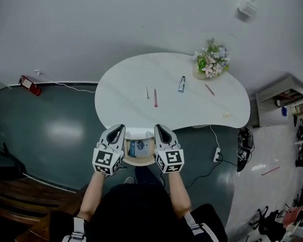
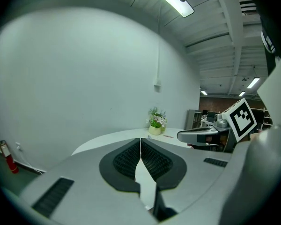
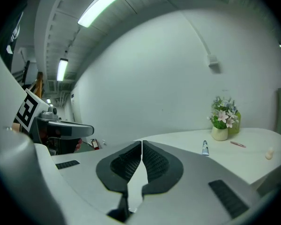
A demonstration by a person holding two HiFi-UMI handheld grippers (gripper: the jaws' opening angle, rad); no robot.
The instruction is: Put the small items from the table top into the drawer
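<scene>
On the white kidney-shaped table [image 1: 126, 79] lie a small tube [image 1: 182, 84], a pink pen [image 1: 155, 98], a thin grey stick [image 1: 147, 93], a pink stick [image 1: 209, 89] and a small cream piece [image 1: 225, 115]. A drawer [image 1: 140, 161] stands pulled out at the table's near edge, with a blue and white item [image 1: 140, 147] inside. My left gripper [image 1: 117, 129] hovers at the drawer's left side and my right gripper [image 1: 160, 128] at its right side. Both are shut with nothing between the pads [image 2: 152, 159] [image 3: 154, 162]. The right gripper view shows the tube [image 3: 205, 147] ahead.
A pot of flowers [image 1: 210, 62] stands at the table's far right. On the dark floor are a red extinguisher [image 1: 29, 85] by the wall, and a power strip [image 1: 216, 155] with cables to the right. Shelving [image 1: 298, 135] fills the right edge.
</scene>
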